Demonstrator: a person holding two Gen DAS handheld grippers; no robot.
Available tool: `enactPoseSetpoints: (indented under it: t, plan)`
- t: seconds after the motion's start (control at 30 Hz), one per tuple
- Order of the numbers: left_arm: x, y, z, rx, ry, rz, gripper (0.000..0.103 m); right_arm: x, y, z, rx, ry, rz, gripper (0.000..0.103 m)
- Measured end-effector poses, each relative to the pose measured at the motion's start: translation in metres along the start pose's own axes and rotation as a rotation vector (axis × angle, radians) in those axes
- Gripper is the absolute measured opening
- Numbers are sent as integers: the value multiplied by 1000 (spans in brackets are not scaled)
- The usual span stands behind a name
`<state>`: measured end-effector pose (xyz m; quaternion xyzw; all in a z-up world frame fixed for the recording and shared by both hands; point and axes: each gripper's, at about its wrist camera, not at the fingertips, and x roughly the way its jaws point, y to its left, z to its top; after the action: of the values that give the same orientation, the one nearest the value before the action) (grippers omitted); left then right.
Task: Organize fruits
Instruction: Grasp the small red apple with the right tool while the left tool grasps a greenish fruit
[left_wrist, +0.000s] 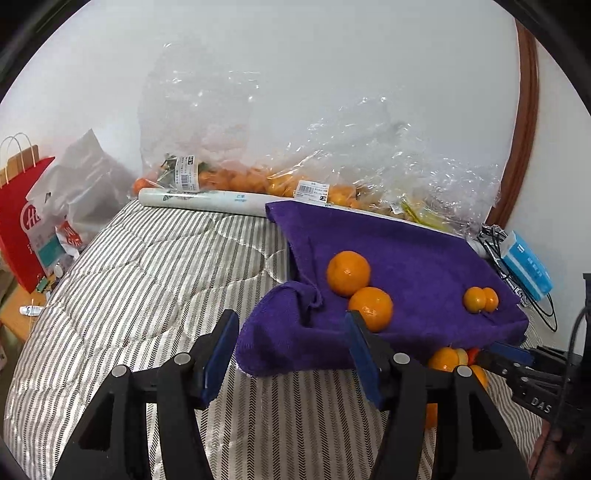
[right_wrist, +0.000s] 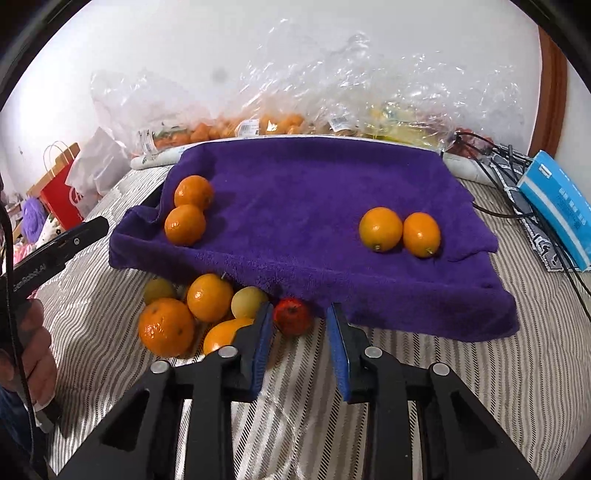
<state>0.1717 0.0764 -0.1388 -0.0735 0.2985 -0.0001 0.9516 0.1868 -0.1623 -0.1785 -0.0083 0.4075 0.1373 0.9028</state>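
Note:
A purple towel (right_wrist: 303, 192) covers a raised flat base on the striped bedding. On it lie two mandarins (right_wrist: 186, 223) at the left and two smaller oval oranges (right_wrist: 380, 229) at the right. In front of the towel sits a pile of loose fruit (right_wrist: 208, 297): oranges, yellowish fruits and a small red fruit (right_wrist: 293, 315). My right gripper (right_wrist: 301, 326) has its jaws narrowly apart, with the red fruit just ahead of the fingertips and not pinched. My left gripper (left_wrist: 291, 332) is open, empty, and faces the towel's folded corner (left_wrist: 280, 332); the nearer mandarin (left_wrist: 371, 308) lies beyond its right finger.
Clear plastic bags of oranges (left_wrist: 236, 177) and a white paper roll (left_wrist: 207, 201) line the wall. A blue box (right_wrist: 557, 206) and black cables (right_wrist: 506, 162) lie at the right. A red paper bag (left_wrist: 22, 221) stands at the left. A hand (right_wrist: 33, 354) holds the left tool.

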Motion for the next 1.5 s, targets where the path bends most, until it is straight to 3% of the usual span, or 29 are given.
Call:
enactPoseSetpoints:
  t: [0.47,0.6,0.87,1.03,1.13,1.37,1.5]
  plan:
    - [2,1,0,-21,26,-24,57,21,3,4,5,58,-8,30]
    - [5,2,-1,-29,43,-30,57,18,16,0,-94,46,-64,24]
    - [9,-3,-5,-14,74,-86,57,-7,-6,-7,-38,-5,-47,24]
    - [10,-14,-11,37,78,-86,57,-24,-27,-21,-29,-35,-111,24]
    - [10,-22,-13,72,97,-124,57,-33,-34,-29,-39,-56,-138,24]
    - [23,-38,-16,139,186,-152,57,-41,-39,-36,-41,-86,-100,24]
    - [21,-46,-18,180,183,-175,56,-36,-40,-36,-32,-56,-82,24]
